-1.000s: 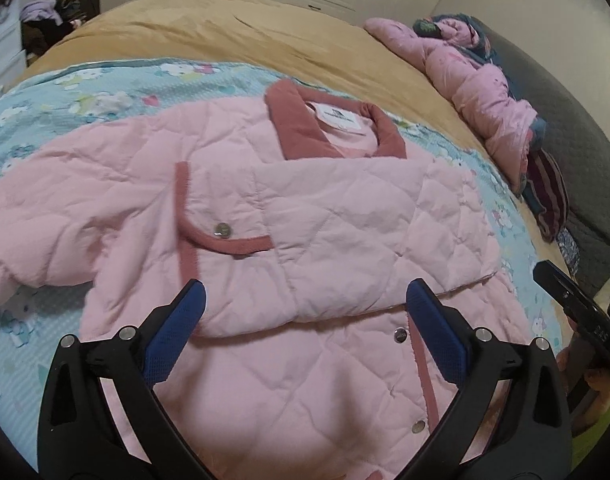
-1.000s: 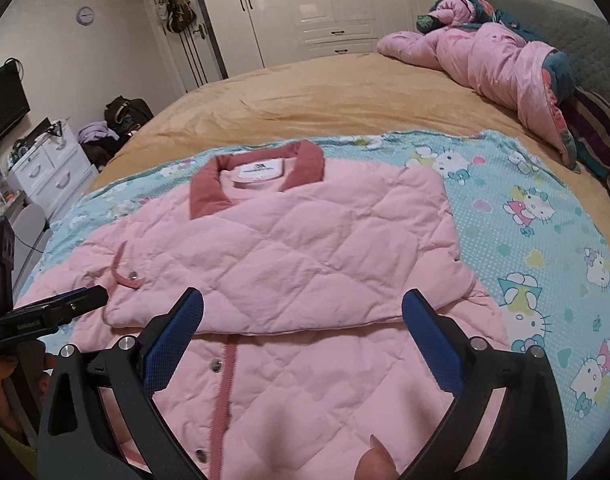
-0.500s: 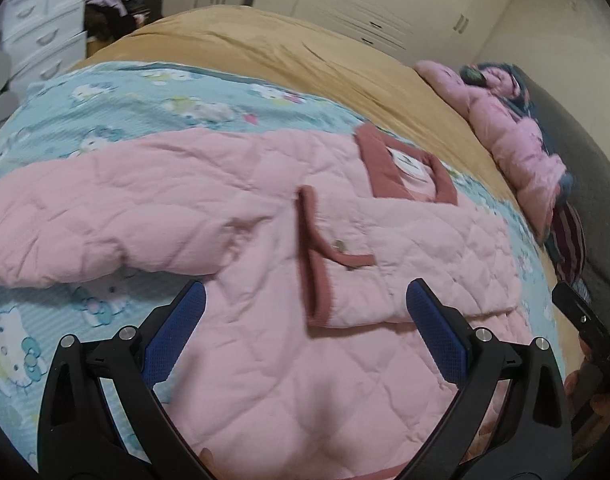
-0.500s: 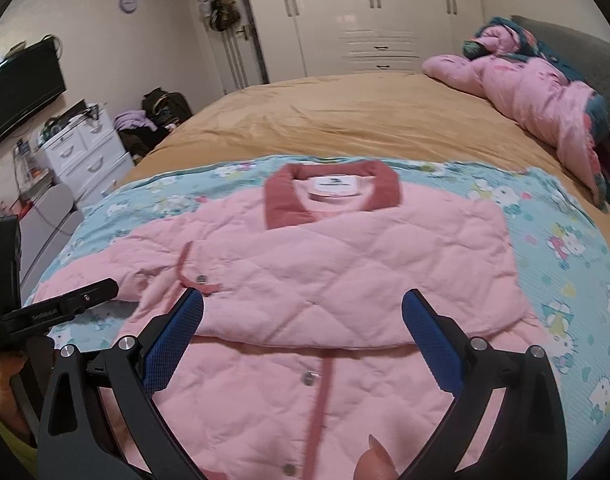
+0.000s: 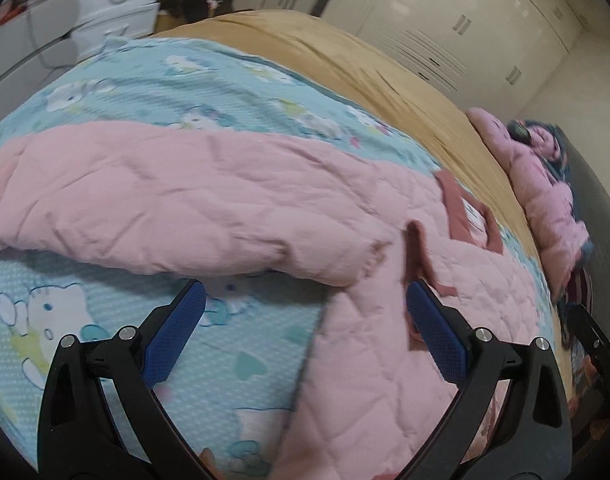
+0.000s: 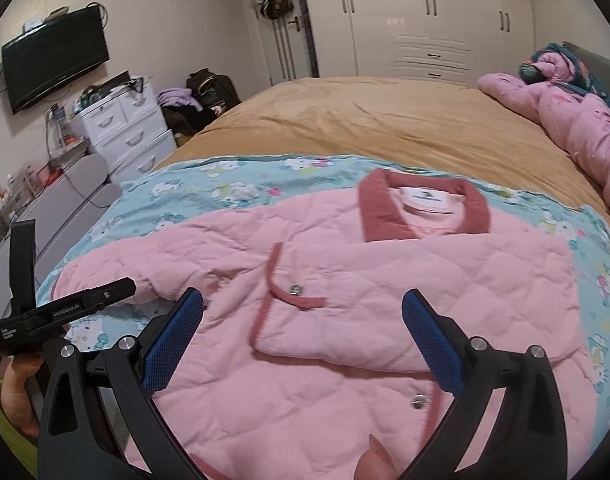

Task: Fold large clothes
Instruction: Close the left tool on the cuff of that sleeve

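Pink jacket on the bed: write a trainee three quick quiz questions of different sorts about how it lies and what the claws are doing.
1. True or false: one sleeve of the pink jacket is already folded across its chest.
2. Multiple choice: the other sleeve A) is tucked under the jacket, B) stretches out flat on the cartoon-cat sheet, C) hangs off the bed.
3. Fill in: the left claw and the right claw both stand ____ and grip nothing.

Key: 1 true, the sleeve ending in the cuff with a snap lies over the front. 2 B. 3 open.
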`<act>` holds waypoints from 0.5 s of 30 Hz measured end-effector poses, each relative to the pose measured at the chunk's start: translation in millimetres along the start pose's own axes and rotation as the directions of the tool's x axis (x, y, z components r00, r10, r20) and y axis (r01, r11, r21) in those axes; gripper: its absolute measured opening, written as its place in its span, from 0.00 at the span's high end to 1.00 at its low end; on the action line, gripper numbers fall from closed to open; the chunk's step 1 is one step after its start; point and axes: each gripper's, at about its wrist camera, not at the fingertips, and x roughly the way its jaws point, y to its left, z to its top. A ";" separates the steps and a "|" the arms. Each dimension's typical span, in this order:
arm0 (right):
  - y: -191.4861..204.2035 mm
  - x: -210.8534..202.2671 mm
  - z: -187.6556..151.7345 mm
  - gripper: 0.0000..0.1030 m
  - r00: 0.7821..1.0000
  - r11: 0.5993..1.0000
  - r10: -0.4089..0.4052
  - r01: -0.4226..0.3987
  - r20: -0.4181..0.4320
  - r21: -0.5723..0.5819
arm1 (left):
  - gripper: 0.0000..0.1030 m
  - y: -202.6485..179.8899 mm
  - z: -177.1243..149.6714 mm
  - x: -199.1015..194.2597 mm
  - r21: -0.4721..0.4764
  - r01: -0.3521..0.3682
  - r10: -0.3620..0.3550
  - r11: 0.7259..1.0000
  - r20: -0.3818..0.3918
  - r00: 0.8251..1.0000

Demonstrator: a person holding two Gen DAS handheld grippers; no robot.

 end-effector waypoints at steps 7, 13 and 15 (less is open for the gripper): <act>35.9 18.4 2.1 0.04 0.999 0.998 0.041 -0.042 -0.028 -0.046 | 0.09 47.6 2.0 -1.9 -0.099 -0.026 0.027 0.995 0.010 1.000; 62.9 31.9 2.9 0.04 0.996 0.994 0.067 -0.071 -0.050 -0.082 | 0.09 79.5 0.8 -2.1 -0.167 -0.041 0.044 0.985 0.015 0.999; 70.7 36.0 3.1 0.04 0.996 0.992 0.075 -0.080 -0.057 -0.094 | 0.09 88.7 0.7 -1.6 -0.187 -0.047 0.051 0.981 0.017 0.999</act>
